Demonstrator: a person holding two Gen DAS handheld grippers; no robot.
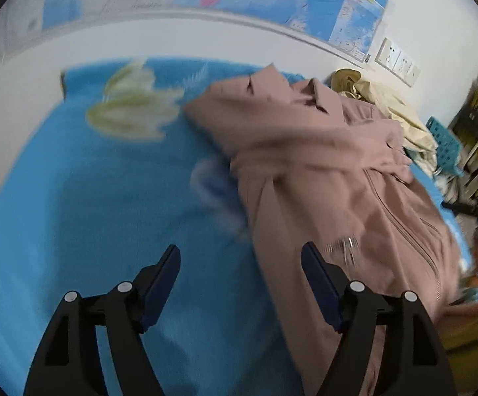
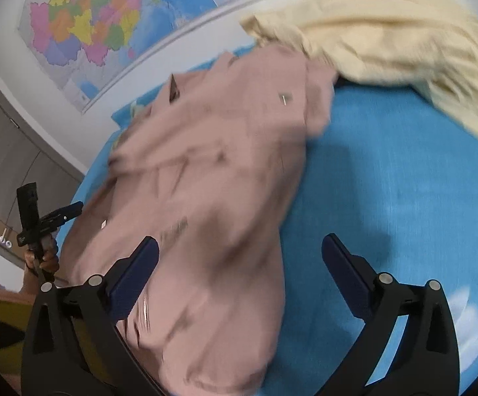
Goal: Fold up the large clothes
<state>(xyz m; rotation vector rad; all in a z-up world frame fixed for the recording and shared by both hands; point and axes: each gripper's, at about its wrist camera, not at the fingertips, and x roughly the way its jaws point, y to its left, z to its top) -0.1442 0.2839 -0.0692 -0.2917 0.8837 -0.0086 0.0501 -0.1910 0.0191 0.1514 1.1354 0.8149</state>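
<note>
On the blue bedsheet [image 1: 74, 214], a dusty-pink zip jacket [image 1: 338, 171] lay rumpled beside a cream garment [image 2: 387, 39]; the left gripper [image 1: 240, 260] and right gripper [image 2: 239, 250] both gaped, holding nothing.

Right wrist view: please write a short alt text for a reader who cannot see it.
A dusty-pink zip jacket lies crumpled on a blue bedsheet, below the open right gripper, which holds nothing. A cream garment lies heaped behind it, a colourful wall map hangs beyond, and the left gripper shows at the left edge.
</note>
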